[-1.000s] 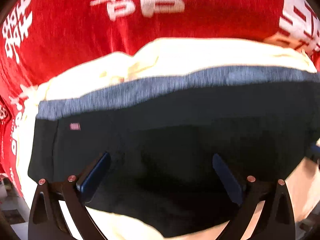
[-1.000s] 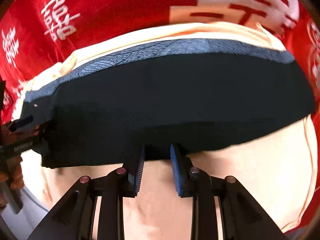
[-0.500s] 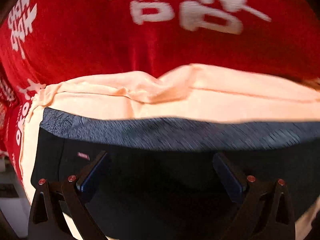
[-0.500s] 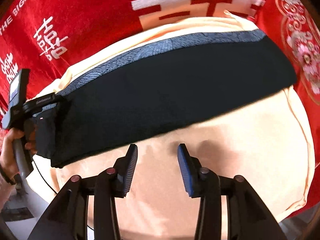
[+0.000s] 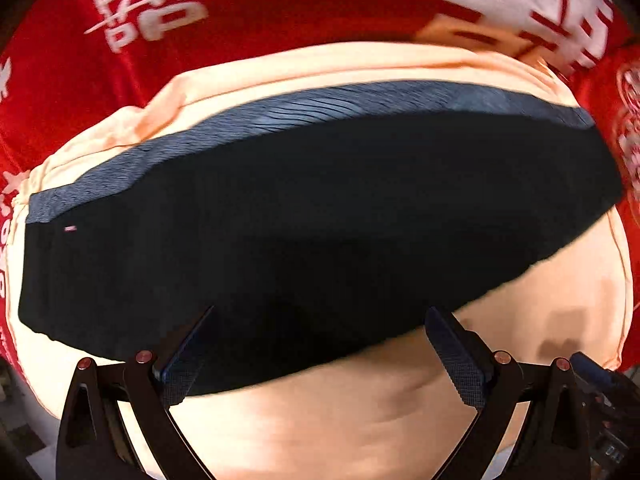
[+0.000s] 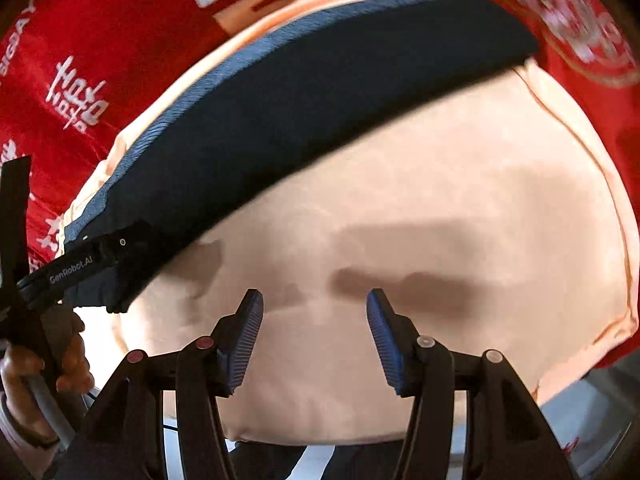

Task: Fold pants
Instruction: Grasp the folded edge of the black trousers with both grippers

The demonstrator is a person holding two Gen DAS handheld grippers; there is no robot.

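The dark pants [image 5: 320, 220] lie folded into a long band with a grey-blue waistband [image 5: 320, 100] along the far edge, on a cream cushion [image 5: 360, 420]. My left gripper [image 5: 320, 352] hangs open above the pants' near edge, nothing between its fingers. In the right wrist view the pants [image 6: 300, 92] run diagonally across the cushion [image 6: 440, 200]. My right gripper [image 6: 316, 336] is over bare cushion, clear of the pants, its jaws opening and empty. The left gripper's body [image 6: 80, 264] and the hand [image 6: 24, 364] holding it show at the left.
A red cloth with white lettering [image 5: 280, 12] covers the surface beyond and around the cushion. The cushion's seamed edge [image 6: 612, 216] curves down the right. Pale floor [image 6: 580, 412] shows past the cushion's near edge.
The right gripper let go of the pants' near edge, widened and drew back over the bare cushion. The left gripper stayed open and shifted along the pants, now seeing their whole length.
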